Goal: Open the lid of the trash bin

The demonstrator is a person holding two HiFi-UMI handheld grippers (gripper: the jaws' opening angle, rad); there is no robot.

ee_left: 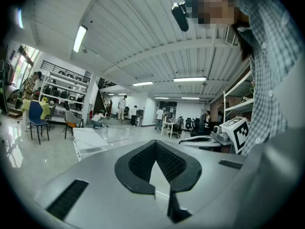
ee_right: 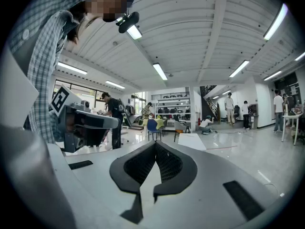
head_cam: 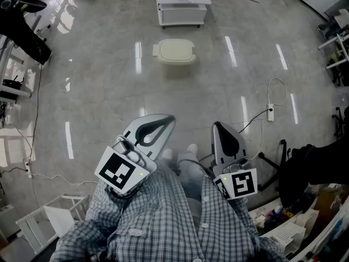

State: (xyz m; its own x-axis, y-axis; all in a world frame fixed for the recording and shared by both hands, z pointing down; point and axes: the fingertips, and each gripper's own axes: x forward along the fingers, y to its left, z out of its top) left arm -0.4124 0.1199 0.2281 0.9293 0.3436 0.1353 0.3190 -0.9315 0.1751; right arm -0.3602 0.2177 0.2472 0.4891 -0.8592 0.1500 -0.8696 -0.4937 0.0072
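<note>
The bin (head_cam: 175, 51) sits lid-down on the floor at upper centre of the head view, long axis across the frame, well ahead of both empty, closed tongs, the left tongs (head_cam: 168, 120) more squarely in line than the right tongs (head_cam: 217, 126).

Large open lab or workshop, polished floor (head_cam: 98, 91), storage shelves (ee_right: 174, 109), office chairs (ee_left: 37, 118), ceiling strip lights (ee_right: 160, 71)

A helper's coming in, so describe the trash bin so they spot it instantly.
Find the white cabinet at the far end of the grey floor. Just in front of it stands the trash bin, alone: cream-coloured, with rounded corners, unlike the boxy cabinet.
</note>
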